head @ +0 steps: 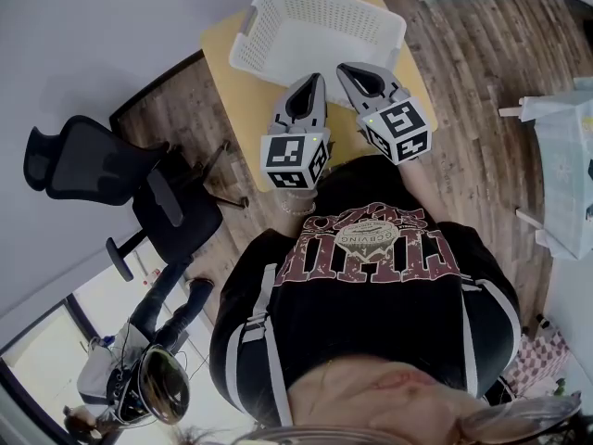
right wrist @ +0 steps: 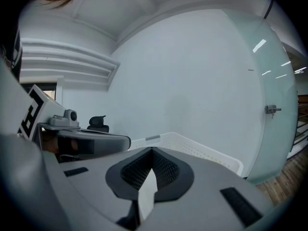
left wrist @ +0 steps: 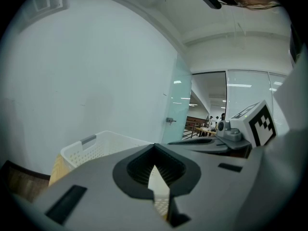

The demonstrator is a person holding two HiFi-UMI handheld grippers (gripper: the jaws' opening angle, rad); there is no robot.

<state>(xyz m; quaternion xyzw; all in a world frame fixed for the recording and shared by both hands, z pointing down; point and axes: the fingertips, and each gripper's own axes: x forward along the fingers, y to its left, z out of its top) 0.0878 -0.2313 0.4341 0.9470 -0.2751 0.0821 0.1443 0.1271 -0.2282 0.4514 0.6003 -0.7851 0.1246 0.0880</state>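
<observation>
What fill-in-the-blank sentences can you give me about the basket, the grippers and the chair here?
The ____ basket sits on the yellow table.
The left gripper and the right gripper both have their fingers ____, holding nothing.
The black office chair stands at the person's ____.
Missing words: white; shut; left.

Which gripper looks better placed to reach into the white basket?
Right, narrowly. In the head view the right gripper has its tip at the near rim of the white basket, while the left gripper sits slightly short of it. Both are shut and empty.
</observation>
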